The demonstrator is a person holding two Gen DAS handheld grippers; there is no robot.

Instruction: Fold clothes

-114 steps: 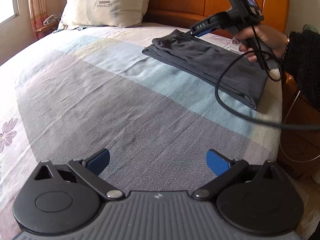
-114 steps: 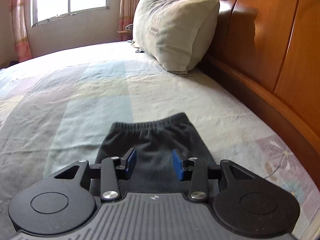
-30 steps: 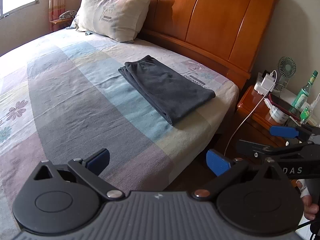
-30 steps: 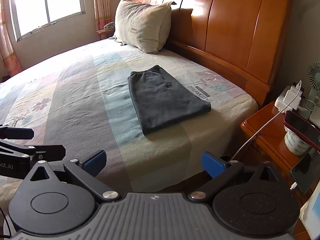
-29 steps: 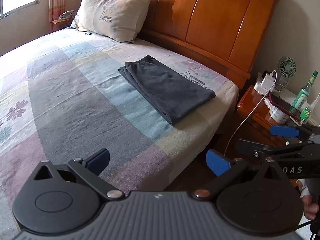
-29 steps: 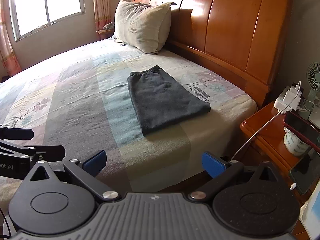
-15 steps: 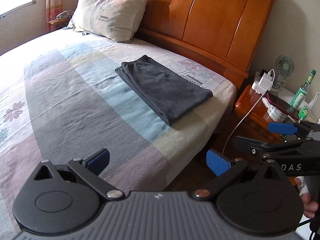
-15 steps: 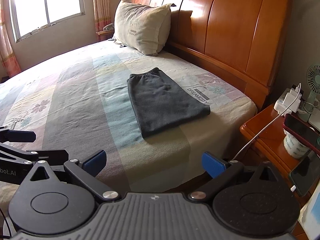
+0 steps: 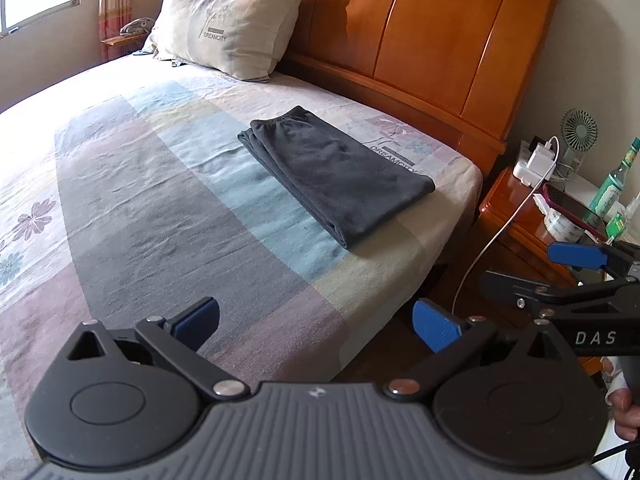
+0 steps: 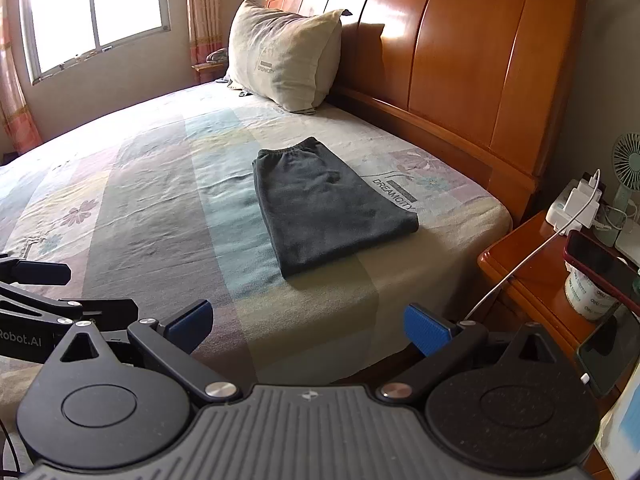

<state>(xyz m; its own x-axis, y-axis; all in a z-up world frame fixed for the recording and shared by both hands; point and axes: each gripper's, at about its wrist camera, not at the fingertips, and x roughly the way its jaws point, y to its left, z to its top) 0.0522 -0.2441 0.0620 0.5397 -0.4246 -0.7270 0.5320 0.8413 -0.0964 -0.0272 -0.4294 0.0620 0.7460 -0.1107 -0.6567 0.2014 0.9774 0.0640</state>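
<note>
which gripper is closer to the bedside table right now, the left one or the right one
Right. The right gripper is at the bed's corner with the bedside table just off its right side. The left gripper is further along the bed, with the right gripper between it and the table.

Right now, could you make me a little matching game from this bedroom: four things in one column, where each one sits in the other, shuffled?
Things:
1. pillow
2. folded trousers
3. fan
4. left hand-held gripper

Places:
A. on the bedside table
B. flat on the bed near its corner
C. leaning against the headboard
D. open, held off the bed's near edge, touching nothing

Pairs: 1-C, 2-B, 3-A, 4-D
</note>
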